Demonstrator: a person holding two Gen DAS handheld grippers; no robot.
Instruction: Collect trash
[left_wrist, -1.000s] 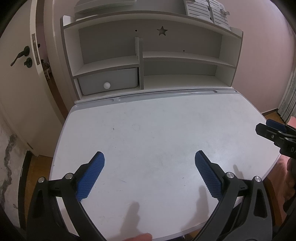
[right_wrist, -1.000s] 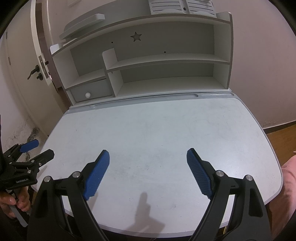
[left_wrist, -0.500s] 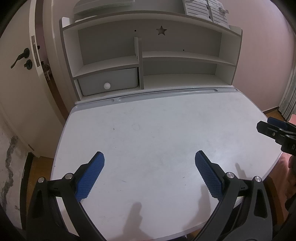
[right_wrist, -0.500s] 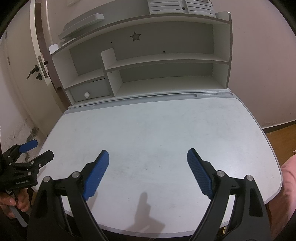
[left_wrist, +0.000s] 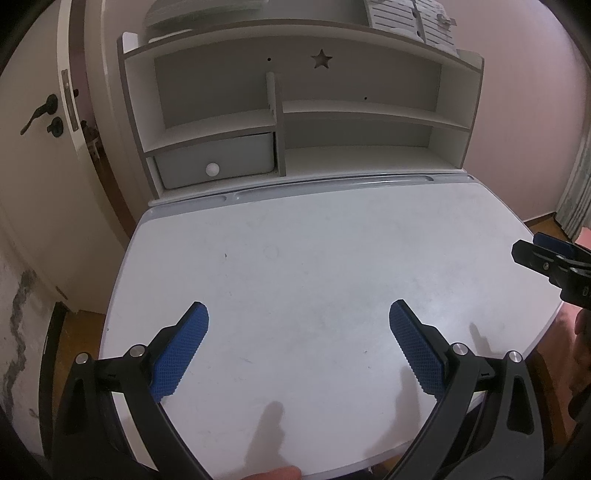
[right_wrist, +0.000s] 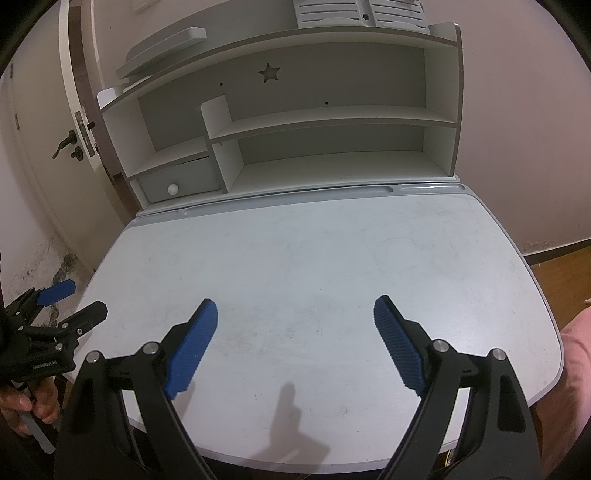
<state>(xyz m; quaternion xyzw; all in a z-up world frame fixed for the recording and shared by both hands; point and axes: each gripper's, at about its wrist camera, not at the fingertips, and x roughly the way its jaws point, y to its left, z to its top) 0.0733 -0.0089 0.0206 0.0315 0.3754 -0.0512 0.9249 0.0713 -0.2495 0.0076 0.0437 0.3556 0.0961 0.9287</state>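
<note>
Nearest the cameras, both grippers hang tilted down over the near edge of the desk. The left gripper has its blue pads spread wide with only bare desktop between them, so it is released and grasps nothing. The right gripper is likewise spread wide, blue pads apart over bare surface, nothing between them. In the right wrist view the left gripper shows again at the left edge, with a hand on its grip below.

The desk is white with a grey rim, scuffed and faintly marked. No trash can be seen on it in either view.

At the far edge stands a white shelf unit with a star cut-out and a small grey drawer with a round white knob, at lower left. Left of the shelves stands a door with a dark handle
</note>
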